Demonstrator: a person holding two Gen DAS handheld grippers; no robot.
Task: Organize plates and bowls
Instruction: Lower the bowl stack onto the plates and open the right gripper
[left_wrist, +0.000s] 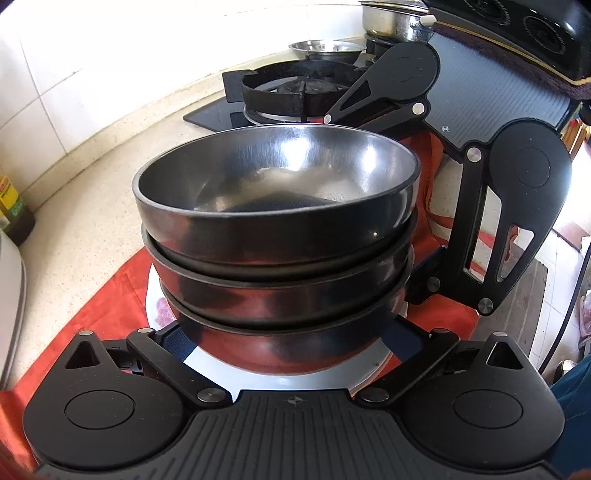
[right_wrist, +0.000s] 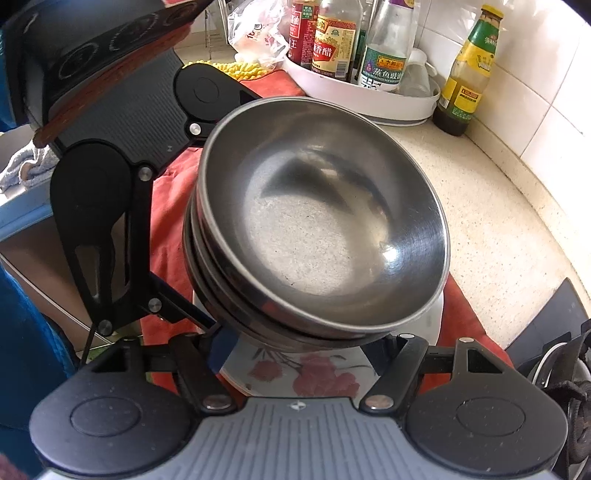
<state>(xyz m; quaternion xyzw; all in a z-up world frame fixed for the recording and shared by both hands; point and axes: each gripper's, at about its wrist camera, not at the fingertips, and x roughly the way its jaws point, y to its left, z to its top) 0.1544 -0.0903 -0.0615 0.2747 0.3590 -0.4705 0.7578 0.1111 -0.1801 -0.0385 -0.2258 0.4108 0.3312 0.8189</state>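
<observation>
Three nested steel bowls (left_wrist: 277, 229) stand stacked on a white plate with red flowers (left_wrist: 159, 314), which lies on a red cloth (left_wrist: 99, 306). My left gripper (left_wrist: 288, 339) is spread wide around the bottom bowl, its blue-padded fingers (left_wrist: 177, 341) on either side at the plate. In the right wrist view the bowl stack (right_wrist: 317, 221) tilts over the flowered plate (right_wrist: 306, 373). My right gripper (right_wrist: 306, 347) is also spread wide at the stack's base. Each gripper shows in the other's view, the right one (left_wrist: 436, 280) and the left one (right_wrist: 177, 302).
A gas burner (left_wrist: 295, 92), a steel dish (left_wrist: 325, 50) and a steel pot (left_wrist: 391, 22) stand behind. A white tray of sauce bottles (right_wrist: 362, 96) and a lone bottle (right_wrist: 465, 74) stand by the tiled wall. The speckled counter (right_wrist: 480, 206) lies to the right.
</observation>
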